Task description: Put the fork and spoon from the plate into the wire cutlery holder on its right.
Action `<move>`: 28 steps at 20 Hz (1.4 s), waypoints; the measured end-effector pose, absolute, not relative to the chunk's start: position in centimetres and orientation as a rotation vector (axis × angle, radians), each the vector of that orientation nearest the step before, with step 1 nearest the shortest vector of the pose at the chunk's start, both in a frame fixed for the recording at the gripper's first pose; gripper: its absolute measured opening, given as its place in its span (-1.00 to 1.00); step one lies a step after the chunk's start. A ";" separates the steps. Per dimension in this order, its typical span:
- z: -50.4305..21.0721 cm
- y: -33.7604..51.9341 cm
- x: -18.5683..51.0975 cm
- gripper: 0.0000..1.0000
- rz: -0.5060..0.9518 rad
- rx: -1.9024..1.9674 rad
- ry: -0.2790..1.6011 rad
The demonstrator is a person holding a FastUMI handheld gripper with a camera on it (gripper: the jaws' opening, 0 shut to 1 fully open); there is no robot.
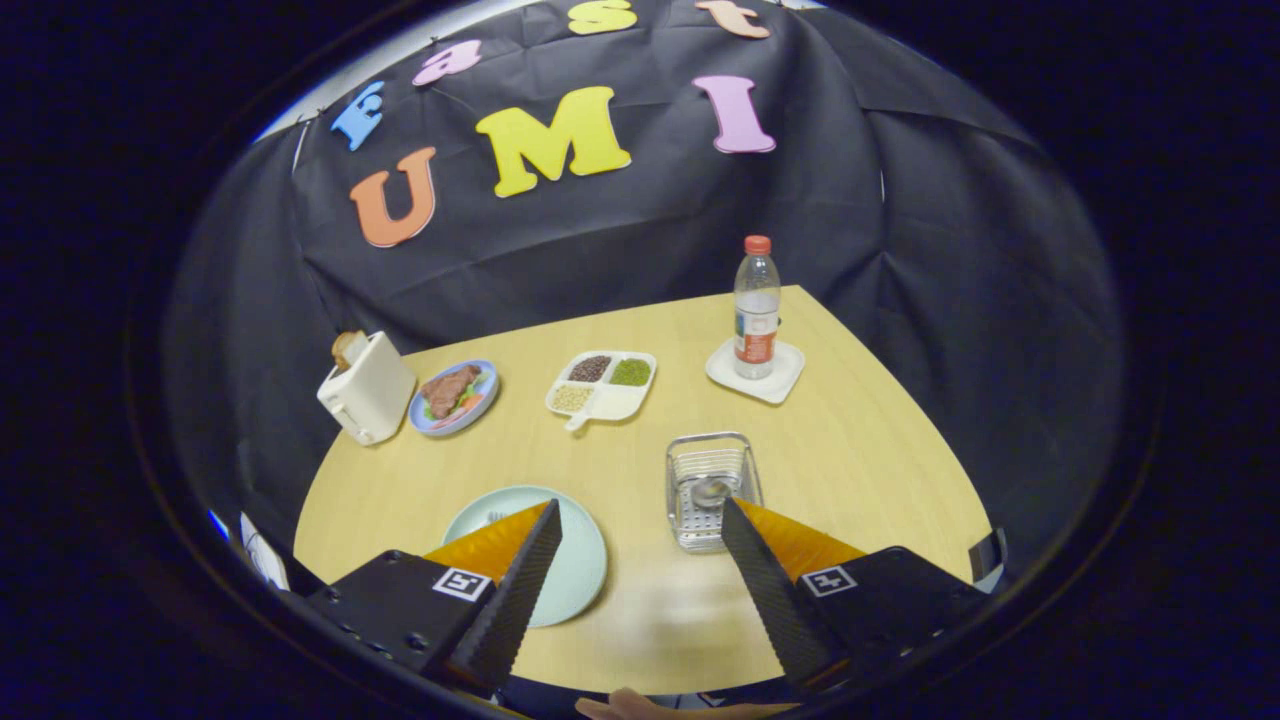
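My gripper (640,505) hangs open above the near part of the wooden table (860,460), with bare tabletop between its fingers. A pale green plate (580,560) lies under and just right of the left finger, which hides much of it. At the plate's far left rim the tines of a fork (496,517) peek out beside that finger. The wire cutlery holder (708,485) stands to the right of the plate, just ahead of the right fingertip. A spoon bowl (711,490) shows inside the holder.
Further back stand a white toaster (365,400) with bread in it, a blue plate of meat (455,395), a divided white dish of beans (603,385), and a water bottle (757,310) on a white coaster (783,375). A hand (640,708) shows below the fingers.
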State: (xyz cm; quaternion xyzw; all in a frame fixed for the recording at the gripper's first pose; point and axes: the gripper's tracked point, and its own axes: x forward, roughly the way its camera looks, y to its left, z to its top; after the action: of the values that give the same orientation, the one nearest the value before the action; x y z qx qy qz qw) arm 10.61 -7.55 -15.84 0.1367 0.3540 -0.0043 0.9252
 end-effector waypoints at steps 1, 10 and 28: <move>-16.0 -6.2 10.5 0.93 -0.003 0.276 0.737; -20.3 6.1 9.8 0.93 0.106 0.234 0.862; -30.2 12.2 9.5 0.67 0.131 0.259 1.102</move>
State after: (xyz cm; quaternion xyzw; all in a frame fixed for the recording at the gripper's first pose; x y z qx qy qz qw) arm 9.48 12.21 -30.15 0.1228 0.5217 0.0619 0.8420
